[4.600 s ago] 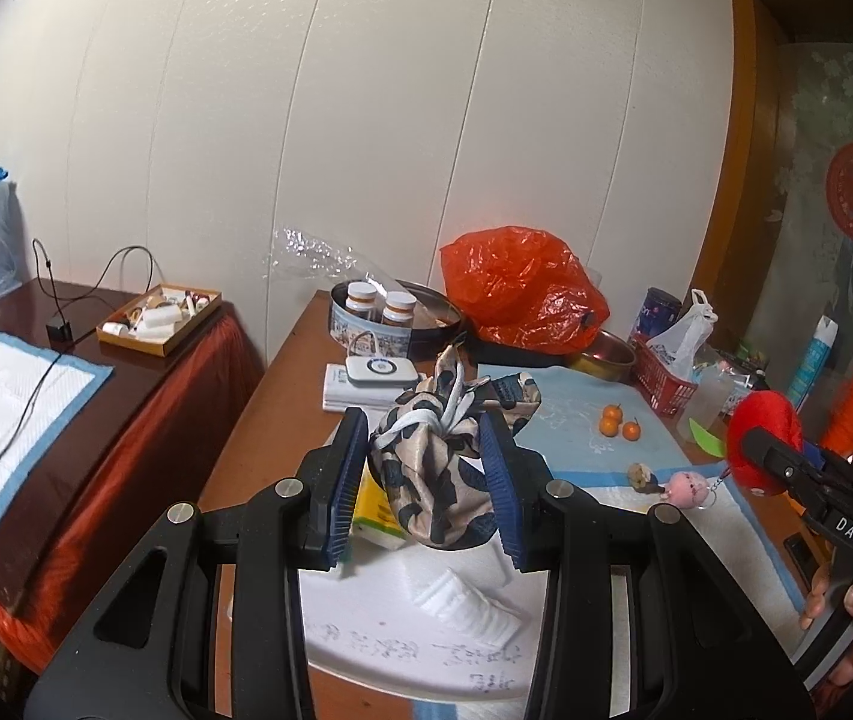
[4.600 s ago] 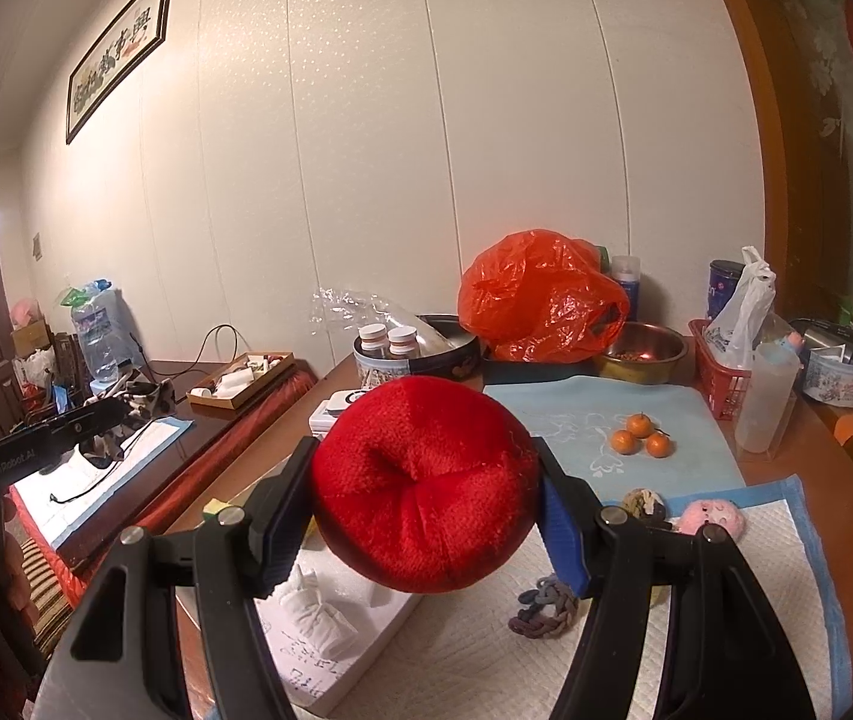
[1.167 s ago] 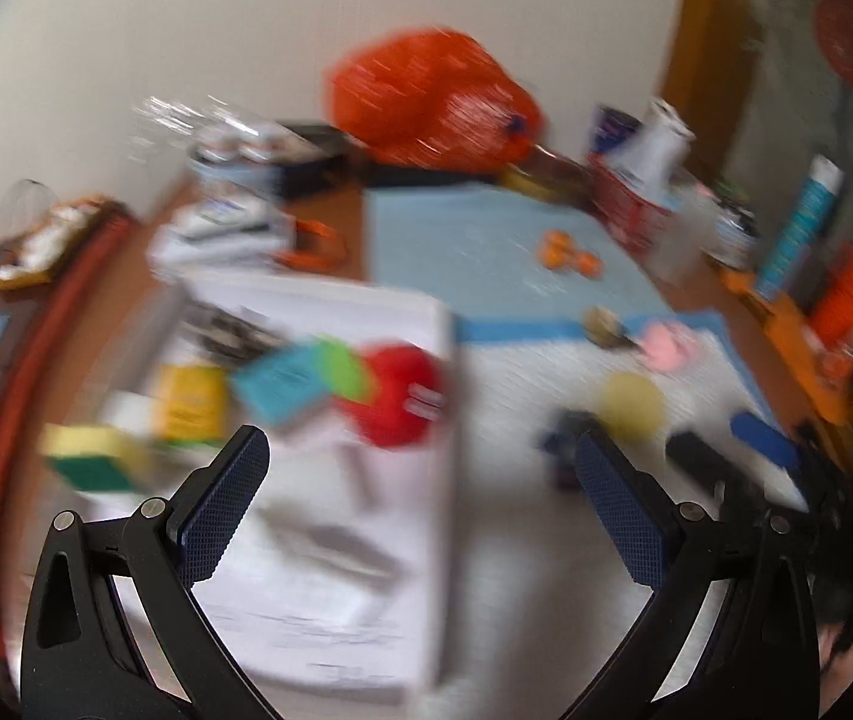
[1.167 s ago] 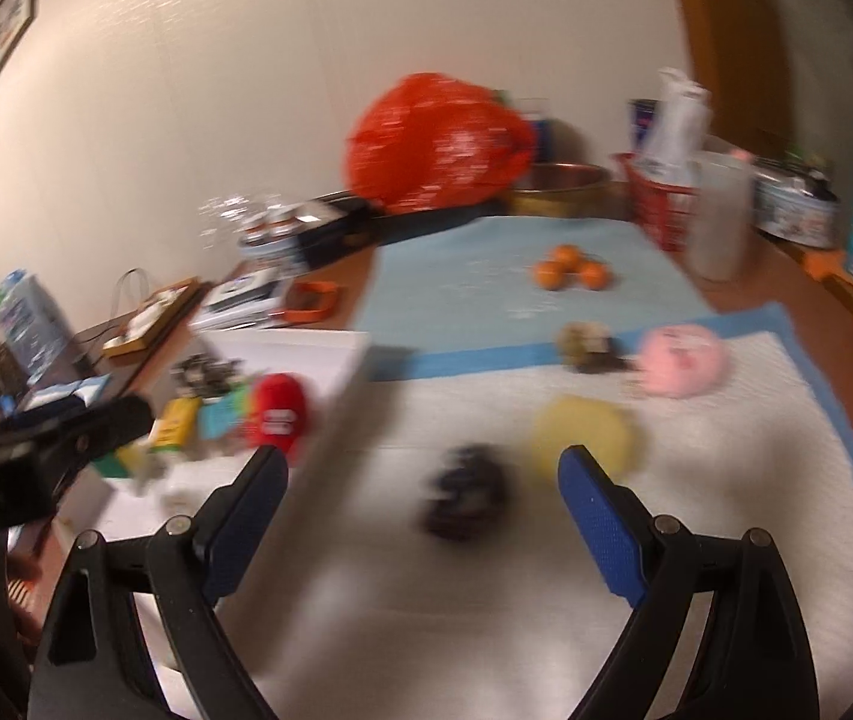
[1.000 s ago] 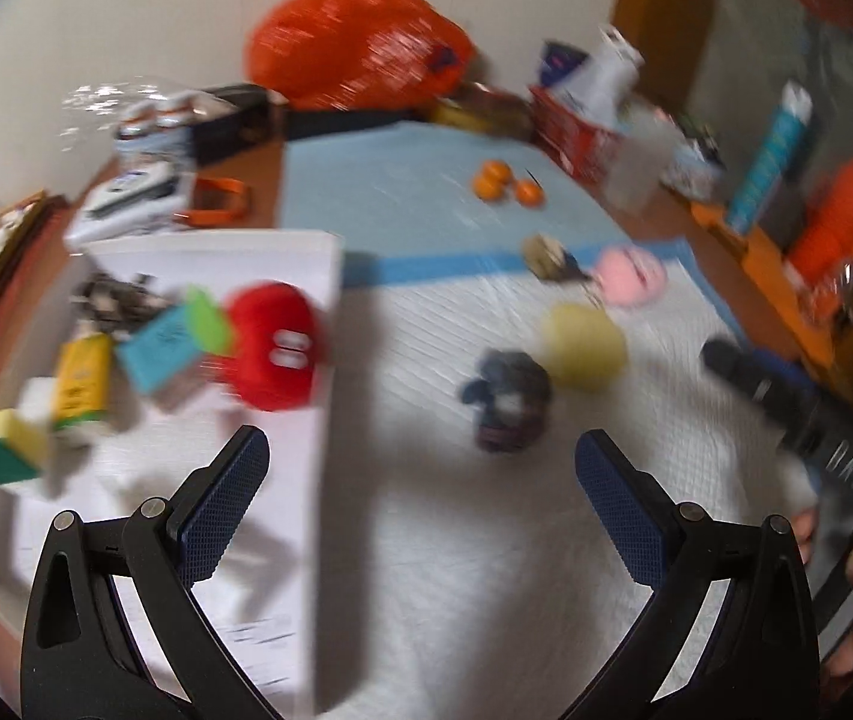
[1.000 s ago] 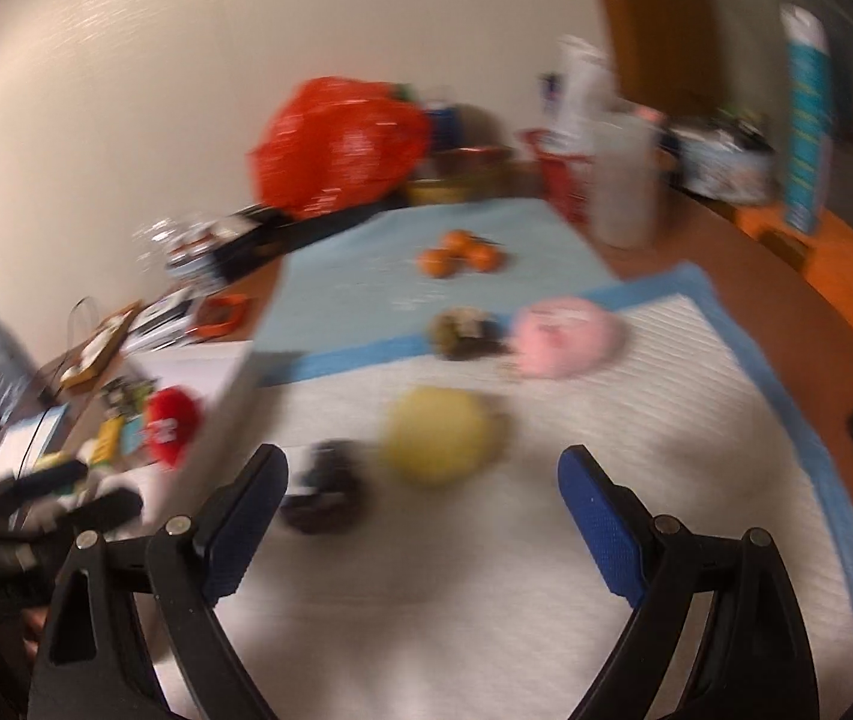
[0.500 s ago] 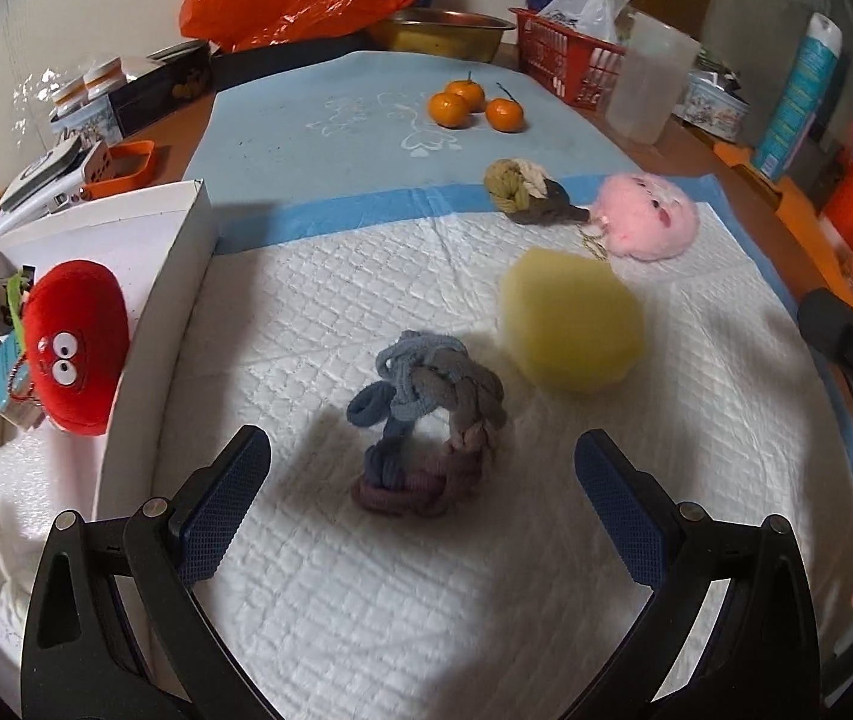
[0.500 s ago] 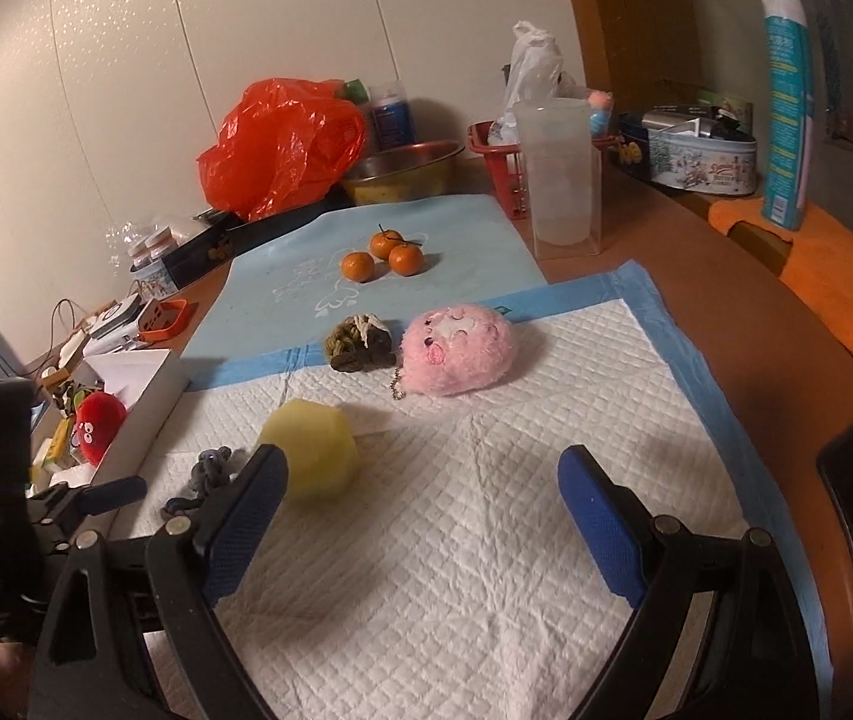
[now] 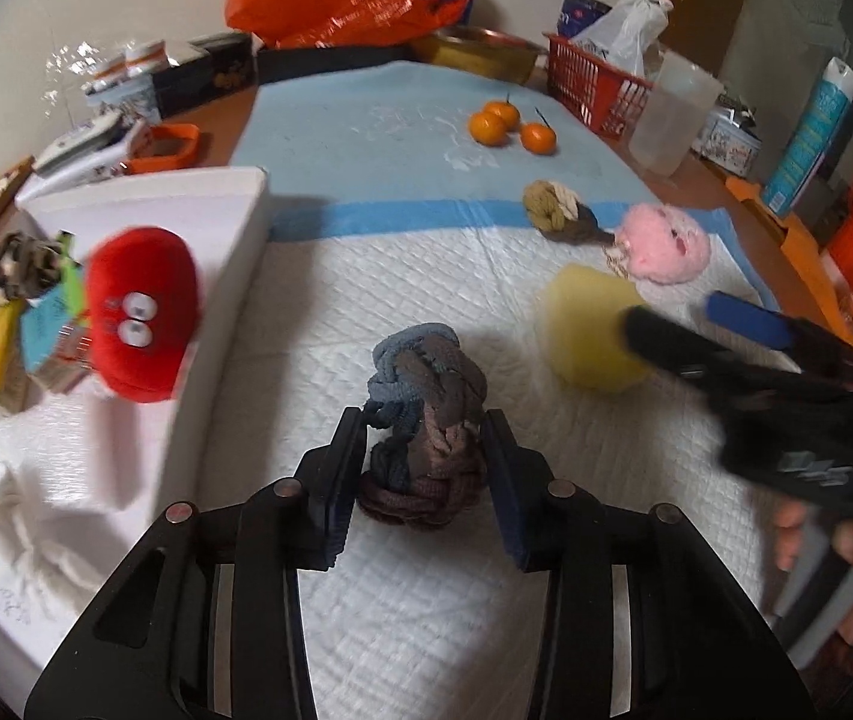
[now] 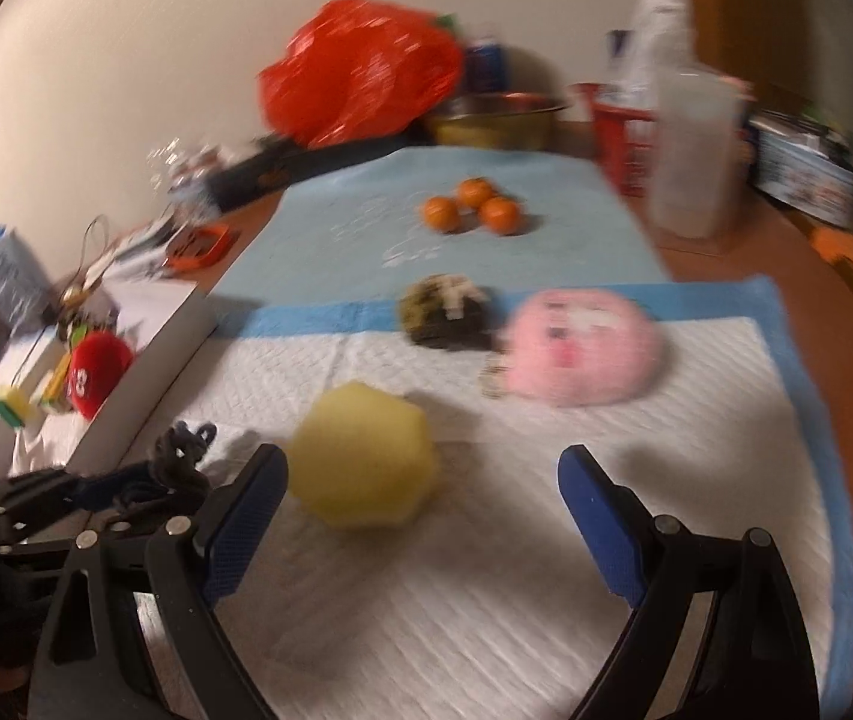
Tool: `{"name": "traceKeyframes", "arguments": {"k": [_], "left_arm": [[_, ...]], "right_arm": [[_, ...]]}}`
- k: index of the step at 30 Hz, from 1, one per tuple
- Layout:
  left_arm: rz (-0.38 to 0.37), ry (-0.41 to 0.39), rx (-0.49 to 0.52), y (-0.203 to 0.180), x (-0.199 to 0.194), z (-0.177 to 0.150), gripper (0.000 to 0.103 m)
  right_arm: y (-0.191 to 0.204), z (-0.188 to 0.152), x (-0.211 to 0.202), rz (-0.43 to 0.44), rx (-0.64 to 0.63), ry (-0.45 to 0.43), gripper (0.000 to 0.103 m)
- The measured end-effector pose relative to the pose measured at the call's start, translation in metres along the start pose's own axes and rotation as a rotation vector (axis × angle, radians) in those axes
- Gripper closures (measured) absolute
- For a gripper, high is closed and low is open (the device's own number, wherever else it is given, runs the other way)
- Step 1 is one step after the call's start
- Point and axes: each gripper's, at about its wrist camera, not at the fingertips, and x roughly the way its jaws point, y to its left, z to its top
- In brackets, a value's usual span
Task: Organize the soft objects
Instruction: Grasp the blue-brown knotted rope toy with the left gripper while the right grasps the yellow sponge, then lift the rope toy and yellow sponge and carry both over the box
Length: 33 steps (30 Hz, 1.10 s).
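From the left wrist camera, the left gripper (image 9: 423, 468) has its two dark-blue pads pressed against the sides of a braided rope knot (image 9: 424, 414) in grey-blue and brown, which sits on the white quilted pad (image 9: 426, 600) and is squeezed narrow between them; the jaws are clamped on it. To the left of the pad stands a white box (image 9: 228, 276) holding a red plush with googly eyes (image 9: 139, 312), a patterned cloth bundle (image 9: 21, 261) and some small packets. Further out on the pad lie a yellow sponge ball (image 9: 585, 330), a pink plush (image 9: 666, 243) and a small olive and cream knot (image 9: 558, 210), and three tangerines (image 9: 510, 123) rest on the light-blue mat beyond. The right gripper (image 9: 726, 330) comes in from the right edge, one finger in front of the yellow ball. From the right wrist camera, which is blurred, the right gripper (image 10: 423, 480) stands wide open with nothing held; the yellow sponge ball (image 10: 363, 459) lies just beside its left pad, on the white quilted pad (image 10: 486, 600), apart from the other pad. The pink plush (image 10: 582, 351) and the olive knot (image 10: 447, 312) lie behind it, touching or nearly so. At lower left the left gripper (image 10: 120, 489) is seen on the dark rope knot (image 10: 177, 459), beside the white box (image 10: 144, 372).
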Motion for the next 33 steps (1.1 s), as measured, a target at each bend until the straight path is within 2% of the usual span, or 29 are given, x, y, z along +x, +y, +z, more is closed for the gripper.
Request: {"name": "traceKeyframes", "arguments": {"k": [5, 9, 10, 12, 18, 22, 25, 30, 33], "left_arm": [[0.014, -0.021, -0.024, 0.007, -0.014, 0.001, 0.064], [0.032, -0.047, -0.03, 0.011, -0.026, 0.003, 0.064], [0.036, -0.054, -0.029, 0.011, -0.028, 0.004, 0.064], [0.043, -0.07, -0.029, 0.011, -0.034, 0.006, 0.064], [0.032, -0.107, -0.027, 0.008, -0.053, 0.011, 0.064], [0.026, -0.148, -0.012, 0.004, -0.077, 0.017, 0.064], [0.022, -0.216, 0.003, 0.004, -0.11, 0.032, 0.064], [0.065, -0.368, 0.015, 0.023, -0.192, 0.065, 0.064], [0.102, -0.47, -0.008, 0.043, -0.243, 0.07, 0.064]], "right_arm": [[0.025, 0.003, 0.023, -0.003, -0.075, 0.019, 0.011], [0.033, -0.001, 0.044, -0.021, -0.11, 0.076, 0.012], [0.034, -0.003, 0.047, -0.021, -0.115, 0.091, 0.014], [0.034, -0.003, 0.046, -0.032, -0.114, 0.084, 0.039], [0.023, 0.0, 0.026, 0.022, -0.044, 0.035, 0.04], [0.021, 0.016, -0.016, 0.063, -0.007, -0.06, 0.04], [0.025, 0.038, -0.064, 0.099, -0.008, -0.178, 0.04], [0.038, 0.082, -0.159, 0.145, -0.037, -0.417, 0.04], [0.045, 0.099, -0.21, 0.184, -0.04, -0.546, 0.04]]}}
